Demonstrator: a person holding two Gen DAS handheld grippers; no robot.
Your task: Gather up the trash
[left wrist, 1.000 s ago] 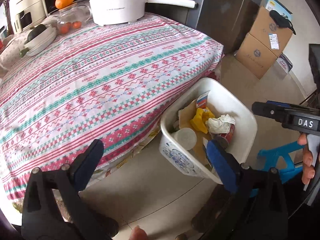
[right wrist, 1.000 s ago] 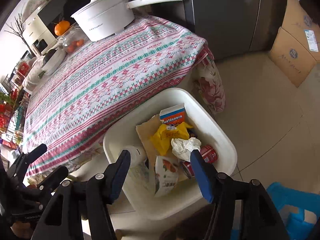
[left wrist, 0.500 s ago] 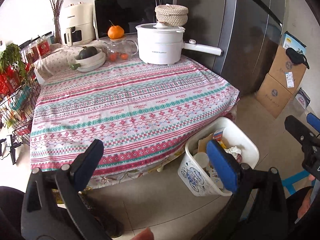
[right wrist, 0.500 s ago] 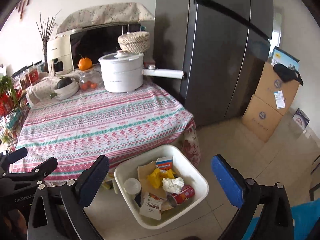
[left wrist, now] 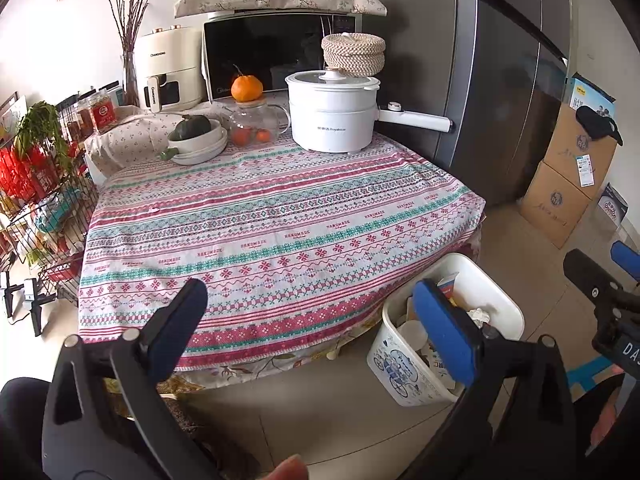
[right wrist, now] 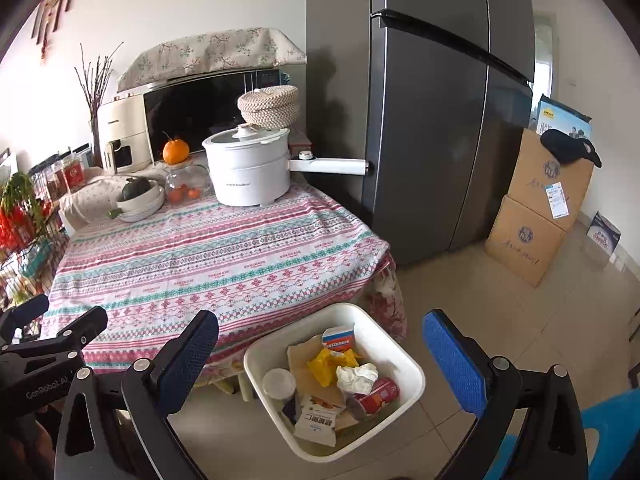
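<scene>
Both claws gape wide with nothing between their blue pads: the right gripper [right wrist: 320,360] hangs above the white trash bin [right wrist: 400,354], and the left gripper [left wrist: 310,324] is raised before the table's near edge, its right finger [left wrist: 442,330] covering much of the bin's mouth in that view. From the right wrist the bin shows whole, standing on the tiled floor just off the table's near right corner, between the two fingers and a little beyond their tips. Inside lie a crumpled white tissue [right wrist: 356,376] over a yellow wrapper [right wrist: 326,364], a red can [right wrist: 376,394] on its side against the right wall, a round white lid [right wrist: 279,382], a small carton [right wrist: 339,336] with red and blue print toward the far wall, and a printed packet [right wrist: 318,424] at the near side; brown paper lies beneath them, and what sits lower is hidden. The left gripper's black frame juts in at the left border of the right view, cut off by it. Beyond, the striped tablecloth [left wrist: 280,224] covers the table, its middle bare. Along the far edge stand a white electric pot [left wrist: 332,114] with a long handle, a glass teapot [left wrist: 254,124] topped by an orange, and stacked bowls [left wrist: 198,146] holding something dark green. A microwave [left wrist: 276,54] under a floral cover and a grey refrigerator [right wrist: 436,120] stand behind, with cardboard boxes [right wrist: 536,216] on the floor at the right.
</scene>
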